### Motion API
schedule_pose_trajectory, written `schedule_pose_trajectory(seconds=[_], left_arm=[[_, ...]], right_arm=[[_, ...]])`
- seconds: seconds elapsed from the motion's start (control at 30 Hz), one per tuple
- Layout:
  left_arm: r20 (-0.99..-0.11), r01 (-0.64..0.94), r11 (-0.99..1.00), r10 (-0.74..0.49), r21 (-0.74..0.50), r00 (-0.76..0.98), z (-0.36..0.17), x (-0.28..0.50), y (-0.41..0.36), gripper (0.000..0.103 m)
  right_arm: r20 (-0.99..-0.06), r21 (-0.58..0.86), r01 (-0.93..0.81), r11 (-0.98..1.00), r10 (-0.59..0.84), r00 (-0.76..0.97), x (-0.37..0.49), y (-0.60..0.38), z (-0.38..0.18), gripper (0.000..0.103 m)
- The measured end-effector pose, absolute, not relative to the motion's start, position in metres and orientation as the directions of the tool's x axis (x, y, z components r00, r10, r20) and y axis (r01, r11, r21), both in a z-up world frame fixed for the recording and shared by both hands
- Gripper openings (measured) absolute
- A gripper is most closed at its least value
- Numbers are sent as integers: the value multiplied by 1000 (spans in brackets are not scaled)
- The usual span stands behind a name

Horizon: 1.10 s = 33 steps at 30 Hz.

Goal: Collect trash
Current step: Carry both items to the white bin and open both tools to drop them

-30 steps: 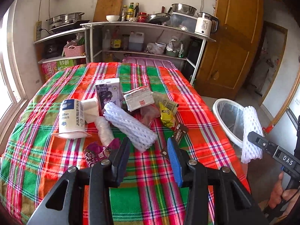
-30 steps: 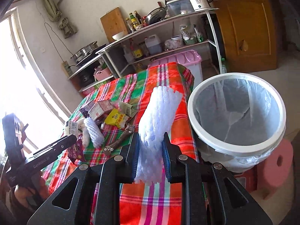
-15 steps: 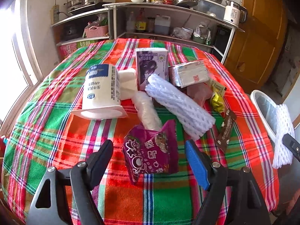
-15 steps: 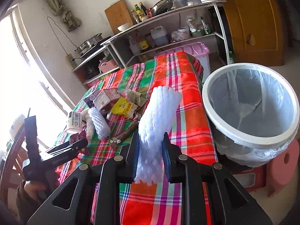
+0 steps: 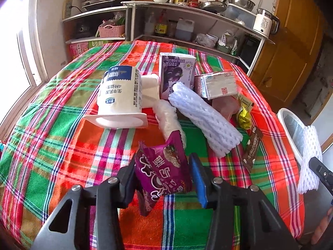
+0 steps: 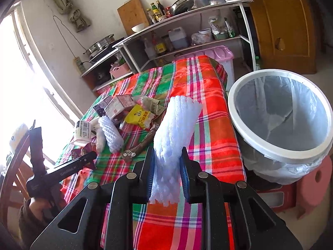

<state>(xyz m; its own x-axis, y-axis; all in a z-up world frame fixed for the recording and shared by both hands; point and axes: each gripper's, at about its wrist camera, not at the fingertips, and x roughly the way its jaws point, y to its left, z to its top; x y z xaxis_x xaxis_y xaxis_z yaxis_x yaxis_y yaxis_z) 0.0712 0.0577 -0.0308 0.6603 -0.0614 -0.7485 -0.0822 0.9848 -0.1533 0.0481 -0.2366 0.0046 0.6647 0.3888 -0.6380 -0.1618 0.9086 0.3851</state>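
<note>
The left claw (image 5: 162,179) is closing on a purple snack wrapper (image 5: 164,173) standing between its jaws on the plaid counter (image 5: 52,145), the remaining litter heaped just beyond. The right claw (image 6: 167,171) pinches a white foam net sleeve (image 6: 174,137), the lined bin (image 6: 281,112) to its right. The crinkly wrapper, caught only by its edges, could slip free; the sleeve could catch the bin's rim. Only the right wrist view shows the bin's open mouth; only the left shows the wrapper between its jaws.
</note>
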Motion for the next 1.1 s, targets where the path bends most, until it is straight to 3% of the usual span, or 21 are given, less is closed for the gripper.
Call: schedule_pose_trajectory(seconds=[0.27, 0.7, 1.1], left_arm=[[-701, 11, 986, -124, -163, 702, 0, 59, 31, 48], [-625, 282, 940, -340, -194, 703, 41, 83, -66, 48], [-657, 469, 857, -481, -213, 580, 43, 126, -175, 48]], right_arm=[[-620, 393, -144, 908, 377, 688, 44, -249, 10, 24], [-608, 361, -52, 931, 277, 744, 45, -304, 28, 24], [-677, 292, 75, 954, 150, 720, 74, -371, 15, 24]])
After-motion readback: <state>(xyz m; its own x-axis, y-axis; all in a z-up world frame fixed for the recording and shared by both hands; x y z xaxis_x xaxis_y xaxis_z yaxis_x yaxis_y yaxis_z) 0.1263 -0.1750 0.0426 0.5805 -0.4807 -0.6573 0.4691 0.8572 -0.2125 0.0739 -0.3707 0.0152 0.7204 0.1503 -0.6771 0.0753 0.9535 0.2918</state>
